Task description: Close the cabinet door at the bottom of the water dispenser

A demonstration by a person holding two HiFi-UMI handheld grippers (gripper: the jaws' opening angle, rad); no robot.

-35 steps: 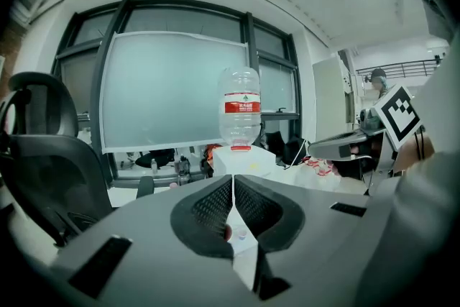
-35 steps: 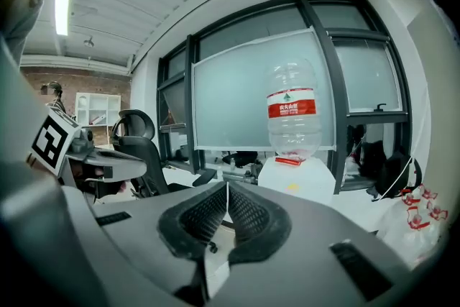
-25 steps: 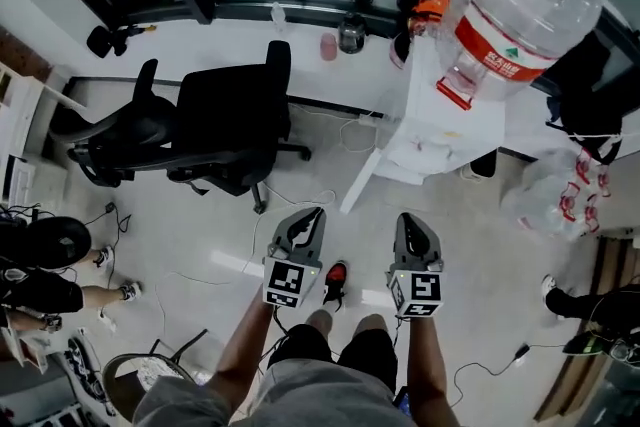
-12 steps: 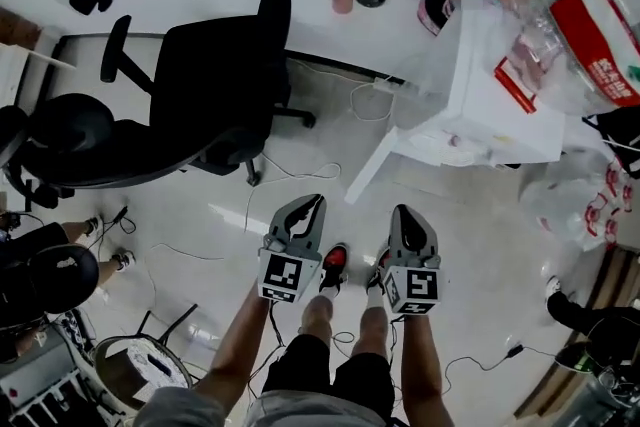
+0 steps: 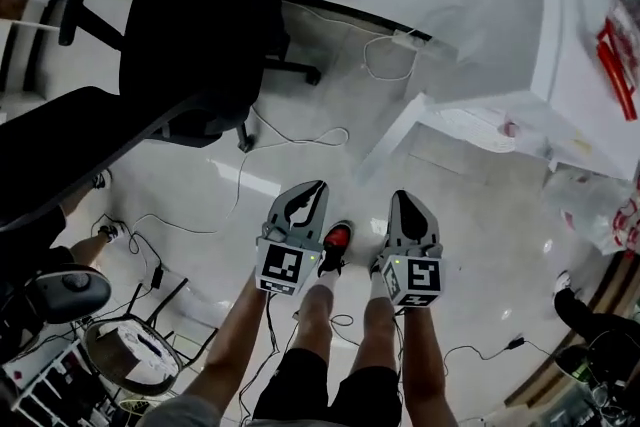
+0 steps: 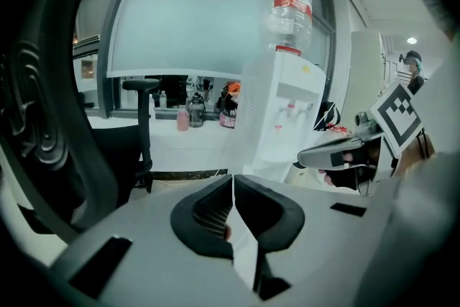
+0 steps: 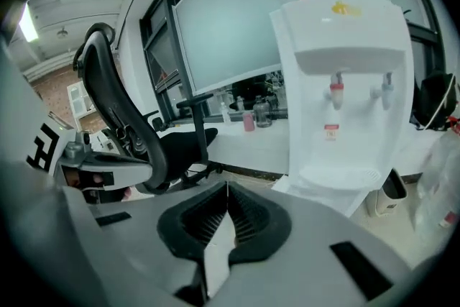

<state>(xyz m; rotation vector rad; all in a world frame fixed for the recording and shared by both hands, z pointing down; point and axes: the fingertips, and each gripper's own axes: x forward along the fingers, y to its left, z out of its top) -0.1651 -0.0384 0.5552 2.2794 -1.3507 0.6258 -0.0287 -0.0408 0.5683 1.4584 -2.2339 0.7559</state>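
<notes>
Jaws, ribbed and black, meet with nothing between them on the left gripper [image 5: 318, 185] and right gripper [image 5: 401, 196] above glossy floor [image 5: 480, 245], while the flat white cabinet door [image 5: 395, 137] stands swung open at the boxy water dispenser [image 5: 560, 35] base, ahead-right.

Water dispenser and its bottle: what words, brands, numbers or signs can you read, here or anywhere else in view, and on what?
No text is legible in any view.
Bottle label: red band with white print, too blurred to read.
Red tag on the water dispenser front: too small to read.
Yellow mark on its top: blurred, no letters to make out.
Cube markers: black-and-white squares, no words.
</notes>
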